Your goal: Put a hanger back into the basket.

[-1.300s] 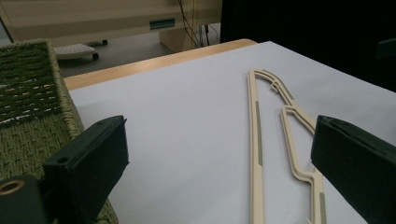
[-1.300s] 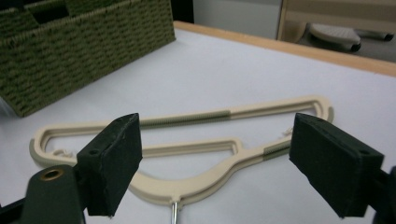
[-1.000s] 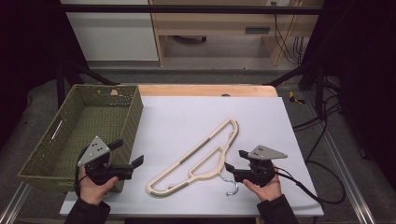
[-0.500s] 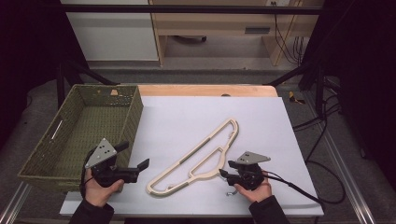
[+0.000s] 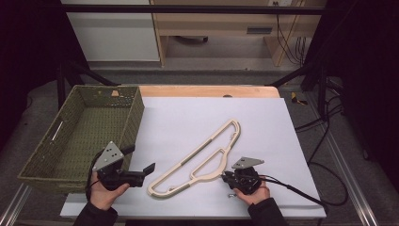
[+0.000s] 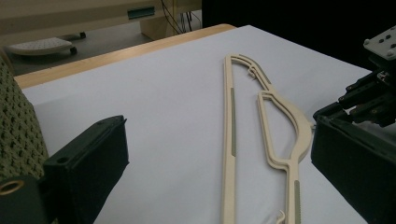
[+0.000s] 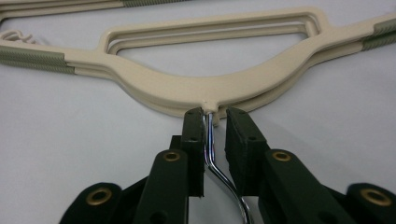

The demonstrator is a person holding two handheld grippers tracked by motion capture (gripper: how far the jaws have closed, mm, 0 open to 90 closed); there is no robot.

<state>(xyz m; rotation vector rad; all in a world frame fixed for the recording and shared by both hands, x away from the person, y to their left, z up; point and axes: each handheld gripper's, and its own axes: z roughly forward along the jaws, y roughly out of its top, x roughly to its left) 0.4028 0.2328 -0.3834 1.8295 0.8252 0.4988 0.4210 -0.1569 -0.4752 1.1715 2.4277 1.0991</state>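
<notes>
A cream plastic hanger (image 5: 202, 160) with a chrome hook (image 7: 219, 175) lies flat on the white table top (image 5: 188, 117), slanting from near left to far right. My right gripper (image 5: 230, 178) is low at the hanger's neck. Its jaws have just been closing around the hook. In the right gripper view (image 7: 215, 114) one pad touches the hook's stem and a small gap remains at the other pad. My left gripper (image 5: 139, 159) hovers open left of the hanger (image 6: 232, 121) with nothing between its fingers.
A green woven basket (image 5: 134, 113) stands empty on the table's left side, close behind the left gripper. A wooden table edge (image 5: 211, 91) runs along the back. Cables trail off at the right (image 5: 301, 193).
The right hand has come down and leftward to the hanger's hook, and its jaws have narrowed around the stem. The left gripper has barely shifted.
</notes>
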